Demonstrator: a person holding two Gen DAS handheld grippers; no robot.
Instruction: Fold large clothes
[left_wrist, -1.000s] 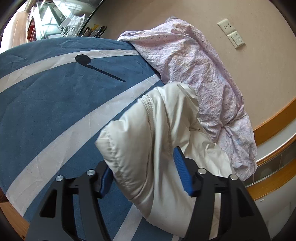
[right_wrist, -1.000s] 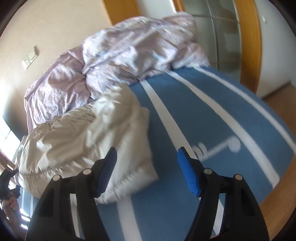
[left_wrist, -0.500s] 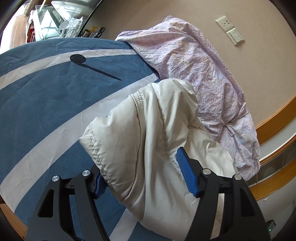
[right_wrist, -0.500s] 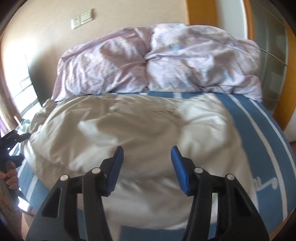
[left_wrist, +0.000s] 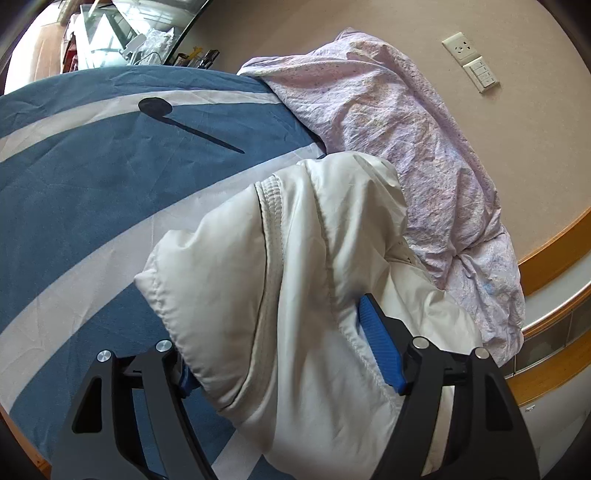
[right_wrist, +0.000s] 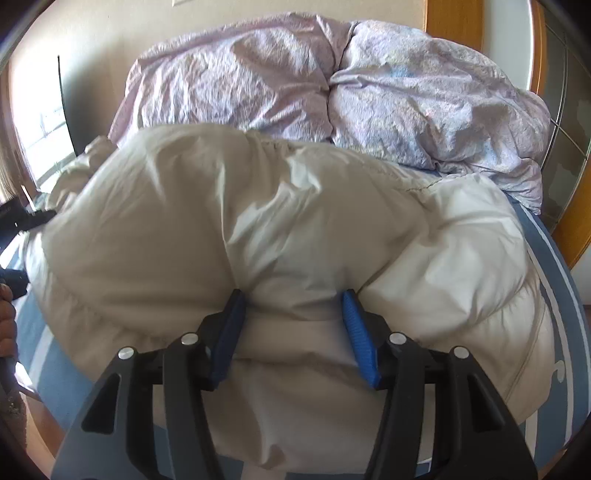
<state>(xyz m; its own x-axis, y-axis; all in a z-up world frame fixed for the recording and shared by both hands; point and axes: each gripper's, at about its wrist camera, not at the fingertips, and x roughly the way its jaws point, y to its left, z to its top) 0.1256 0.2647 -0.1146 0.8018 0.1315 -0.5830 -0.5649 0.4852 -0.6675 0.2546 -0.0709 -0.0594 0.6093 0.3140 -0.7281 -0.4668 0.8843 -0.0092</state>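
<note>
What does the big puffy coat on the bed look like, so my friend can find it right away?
Find the bed with the blue sheet striped in white. At its head lies a crumpled lilac duvet; just in front of that sits the puffy coat. It is the only smooth, cream-white, quilted thing there, and the right claw and left claw both have its padding between their fingers.

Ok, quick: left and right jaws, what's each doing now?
Left gripper: jaws wide, straddling the white puffer jacket; grip cannot be told.
Right gripper: jaws open, pressed into the jacket.
</note>
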